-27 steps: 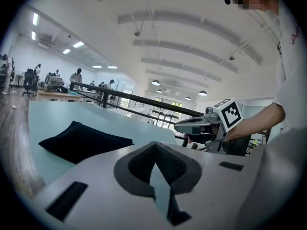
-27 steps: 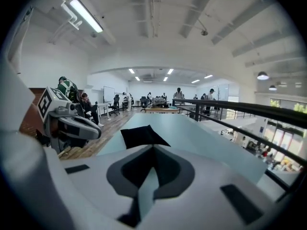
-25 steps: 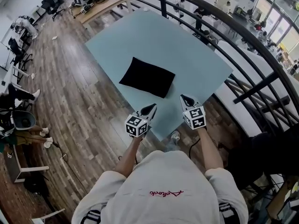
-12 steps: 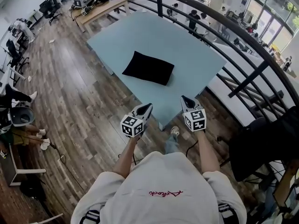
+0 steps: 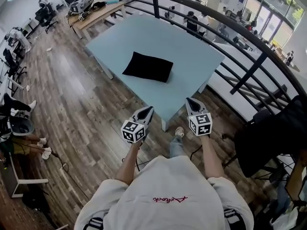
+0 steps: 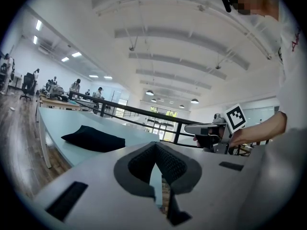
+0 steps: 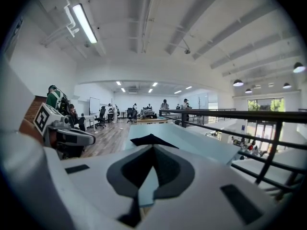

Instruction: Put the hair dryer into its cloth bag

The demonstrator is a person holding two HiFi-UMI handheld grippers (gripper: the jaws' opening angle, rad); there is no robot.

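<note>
Only the head view takes in the whole bench (image 5: 192, 56), with the black cloth bag (image 5: 147, 66) lying mid-surface. The left tongs (image 5: 146, 110) and right tongs (image 5: 190, 101), both closed and empty, point roughly level at its near corner.

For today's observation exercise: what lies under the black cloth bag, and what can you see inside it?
The black cloth bag lies on the pale blue rectangular table. Its own cloth hides whatever is inside.

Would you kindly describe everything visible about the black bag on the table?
The black bag looks like soft matte cloth, roughly rectangular and slightly puffed, like a cushion. It lies flat near the middle of the light blue table; nothing else touches it. Whether its mouth is open cannot be told.
</note>
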